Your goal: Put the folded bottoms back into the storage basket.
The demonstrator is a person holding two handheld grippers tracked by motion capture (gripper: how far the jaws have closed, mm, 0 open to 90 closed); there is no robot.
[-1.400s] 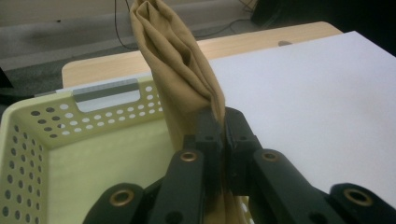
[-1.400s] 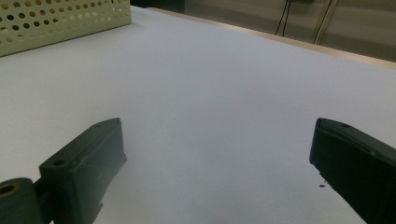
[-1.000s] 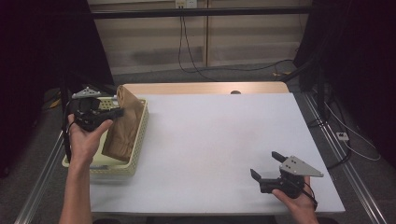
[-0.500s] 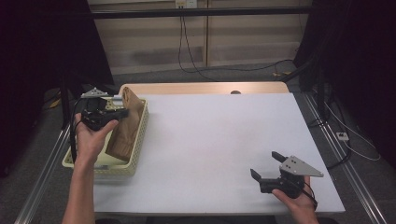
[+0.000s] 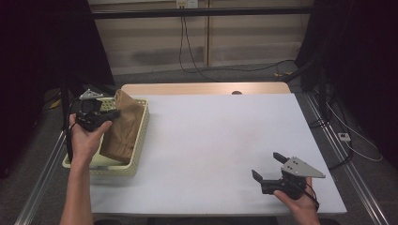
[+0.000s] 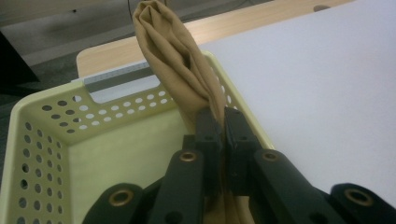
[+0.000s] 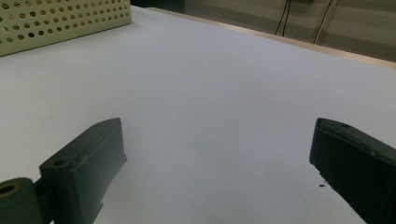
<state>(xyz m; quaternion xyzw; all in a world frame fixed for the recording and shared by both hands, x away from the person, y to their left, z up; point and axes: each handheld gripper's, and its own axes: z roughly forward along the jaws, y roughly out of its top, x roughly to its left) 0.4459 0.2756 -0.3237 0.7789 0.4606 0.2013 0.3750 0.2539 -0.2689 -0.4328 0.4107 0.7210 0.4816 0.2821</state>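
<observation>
A tan cloth (image 5: 121, 129) hangs bunched and partly lifted out of a pale yellow perforated basket (image 5: 139, 140) at the table's left edge. My left gripper (image 5: 110, 114) is held above the basket, shut on the cloth. In the left gripper view the cloth (image 6: 173, 60) rises from between the closed jaws of the left gripper (image 6: 223, 126), with the basket's (image 6: 42, 140) inner wall behind it. My right gripper (image 5: 266, 167) rests low near the table's front right, open, nothing between its jaws. The right gripper view has the right gripper (image 7: 219, 154) over bare white tabletop.
The white table surface (image 5: 225, 136) stretches between the basket and the right gripper. A wooden strip (image 5: 202, 88) runs along the table's far edge. Cables lie on the floor beyond. The basket's corner (image 7: 60, 21) appears far off in the right gripper view.
My left gripper has drawn back slightly toward the near left with the cloth still in it, lifting the cloth a little. The right gripper has not moved.
</observation>
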